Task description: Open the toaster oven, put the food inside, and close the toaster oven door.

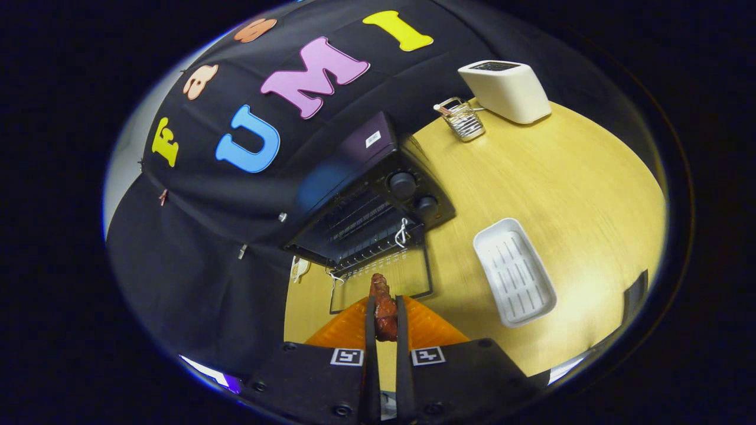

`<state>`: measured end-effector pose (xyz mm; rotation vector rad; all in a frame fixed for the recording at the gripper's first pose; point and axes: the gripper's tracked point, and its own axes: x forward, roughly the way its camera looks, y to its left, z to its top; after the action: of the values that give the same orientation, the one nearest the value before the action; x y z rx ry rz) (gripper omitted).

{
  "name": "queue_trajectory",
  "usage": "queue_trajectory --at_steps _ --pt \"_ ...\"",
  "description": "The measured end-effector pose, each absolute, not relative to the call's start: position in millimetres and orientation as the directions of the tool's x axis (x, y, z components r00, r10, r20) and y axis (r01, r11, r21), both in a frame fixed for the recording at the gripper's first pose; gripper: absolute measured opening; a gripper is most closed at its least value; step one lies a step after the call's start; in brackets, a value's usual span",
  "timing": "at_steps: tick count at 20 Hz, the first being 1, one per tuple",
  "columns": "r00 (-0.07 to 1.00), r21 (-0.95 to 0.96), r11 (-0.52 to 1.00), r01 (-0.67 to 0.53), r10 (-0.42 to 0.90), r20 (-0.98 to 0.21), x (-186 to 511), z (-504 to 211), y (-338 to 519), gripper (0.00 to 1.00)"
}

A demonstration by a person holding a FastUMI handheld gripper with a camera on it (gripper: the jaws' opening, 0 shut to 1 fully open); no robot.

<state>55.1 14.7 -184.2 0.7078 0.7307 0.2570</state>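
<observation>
A black toaster oven (378, 195) stands on the wooden table (567, 189) against the booth's cloth wall. Its glass door (384, 280) hangs folded down and open, showing the wire rack (360, 227) inside. Two round knobs (413, 195) sit on its right panel. My gripper (385, 307) is shut on a reddish-brown piece of food (384, 304), which sticks out ahead of the fingertips. The food hangs just over the lowered door, short of the oven's mouth.
A white ridged tray (514, 271) lies on the table to the right of the oven door. Farther back stand a cream pop-up toaster (505, 88) and a small wire basket (463, 121).
</observation>
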Motion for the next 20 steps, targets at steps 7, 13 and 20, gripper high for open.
queue_trajectory --at_steps 7,13,20 --pt "0.861 0.761 0.646 0.047 0.36 -0.359 125 -170 61 0.15" --pt "0.924 0.777 0.626 0.065 0.256 -0.284 173 -187 79 0.14" --pt "0.949 0.824 0.561 0.084 0.208 -0.238 214 -209 101 0.14"
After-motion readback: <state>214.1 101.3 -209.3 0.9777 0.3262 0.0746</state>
